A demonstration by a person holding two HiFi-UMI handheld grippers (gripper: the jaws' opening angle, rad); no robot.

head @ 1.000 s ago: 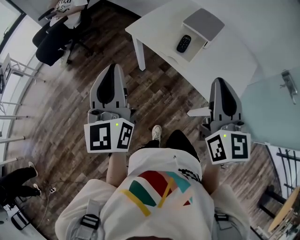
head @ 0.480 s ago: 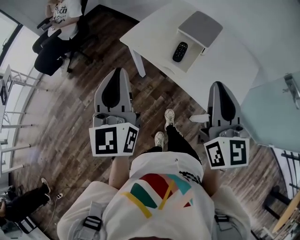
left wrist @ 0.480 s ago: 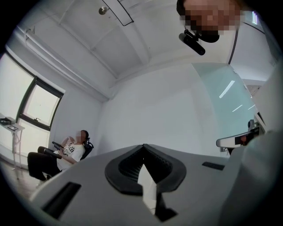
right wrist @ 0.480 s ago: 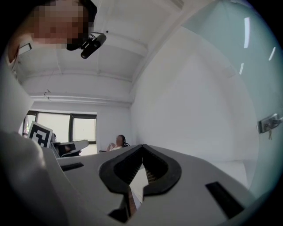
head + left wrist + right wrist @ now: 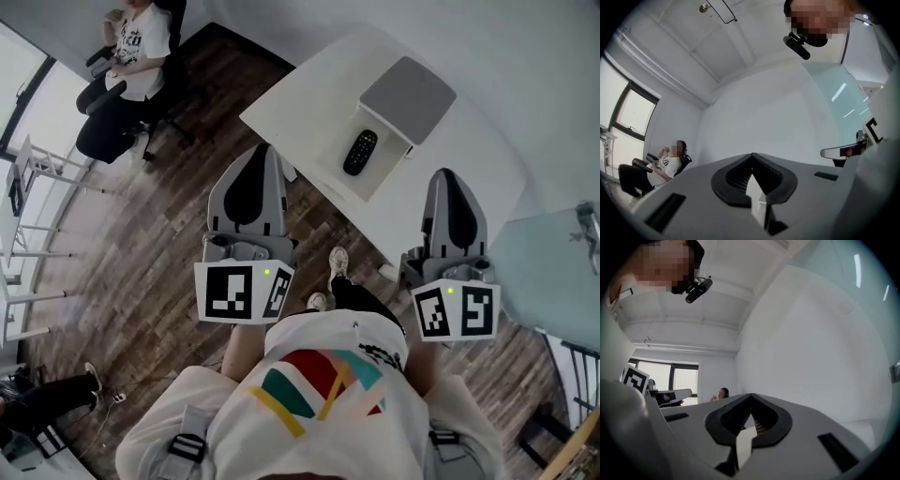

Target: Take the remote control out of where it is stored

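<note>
A black remote control (image 5: 360, 152) lies in the pulled-out white drawer (image 5: 335, 174) of a small grey-topped box (image 5: 408, 98) on the white table (image 5: 469, 141). My left gripper (image 5: 260, 150) is held upright near the table's front edge, left of the drawer, its jaws shut with nothing between them. The right gripper (image 5: 447, 175) hangs over the table's near right part, also shut and holding nothing. In the left gripper view the closed jaws (image 5: 752, 155) point up at a white wall. The right gripper view shows the closed jaws (image 5: 751, 395) against a wall and ceiling.
A person sits on an office chair (image 5: 131, 66) at the back left on the wooden floor (image 5: 141, 244). A pale glass surface (image 5: 553, 272) stands at the right. Another person's legs (image 5: 42, 401) show at the lower left. Metal racks (image 5: 28, 197) line the left.
I have stepped toward the table: the drawer and remote sit lower and nearer in the head view. Both grippers have come forward to the table's edge, still shut.
</note>
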